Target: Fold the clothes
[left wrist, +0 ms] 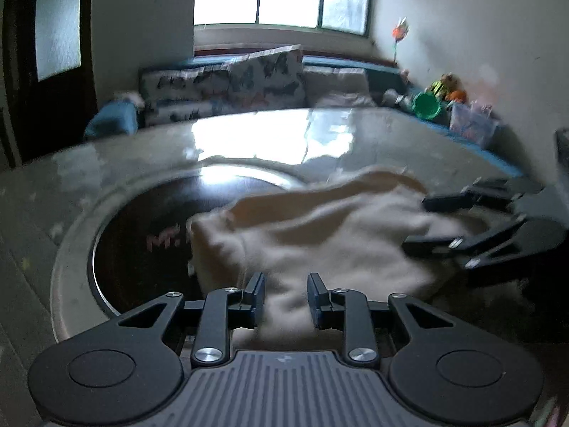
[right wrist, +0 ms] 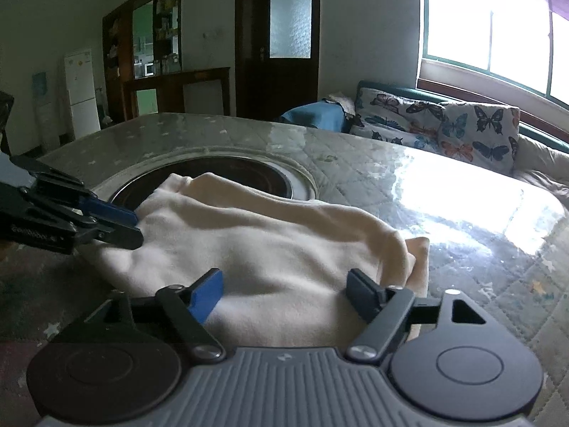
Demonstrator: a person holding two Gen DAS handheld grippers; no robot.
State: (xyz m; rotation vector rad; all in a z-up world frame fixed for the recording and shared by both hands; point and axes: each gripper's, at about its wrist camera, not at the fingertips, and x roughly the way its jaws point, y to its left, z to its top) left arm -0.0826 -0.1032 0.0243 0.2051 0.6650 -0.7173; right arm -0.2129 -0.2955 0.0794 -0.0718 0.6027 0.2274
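A cream garment lies partly folded on the table, over the edge of a round dark inset. It also shows in the right wrist view. My left gripper is open, its jaws a short way apart over the garment's near edge. It appears in the right wrist view at the garment's left edge. My right gripper is open wide above the garment's near side. In the left wrist view it sits at the garment's right edge. The left wrist view is blurred.
The table has a glossy quilted cover and a round dark inset with a metal rim. Behind it stand a sofa with butterfly cushions, toys, a window and a dark door.
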